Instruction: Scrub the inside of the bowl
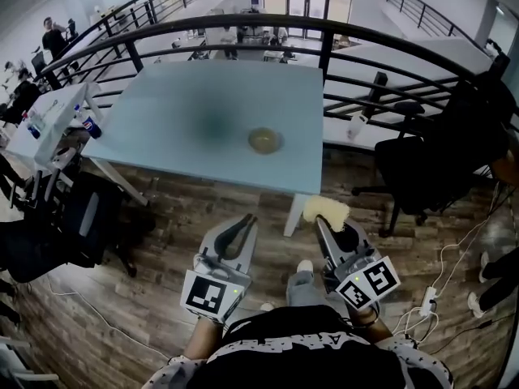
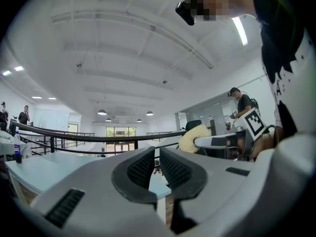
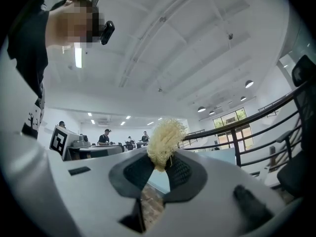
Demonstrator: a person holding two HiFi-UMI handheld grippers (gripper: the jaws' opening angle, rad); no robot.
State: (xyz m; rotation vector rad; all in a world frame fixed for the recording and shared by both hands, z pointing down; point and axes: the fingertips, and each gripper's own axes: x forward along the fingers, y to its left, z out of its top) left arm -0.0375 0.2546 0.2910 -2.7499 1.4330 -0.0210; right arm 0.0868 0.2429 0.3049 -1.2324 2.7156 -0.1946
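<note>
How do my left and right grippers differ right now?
The left gripper has its jaws together with nothing between them; the right gripper clamps a fluffy yellow scrubber. In the head view, the left gripper angles rightward and the right gripper leftward. Both hang over the floor, short of the table and bowl.

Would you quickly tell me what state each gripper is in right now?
Left gripper: closed, nothing between the jaws.
Right gripper: closed on the yellow scrubber.
</note>
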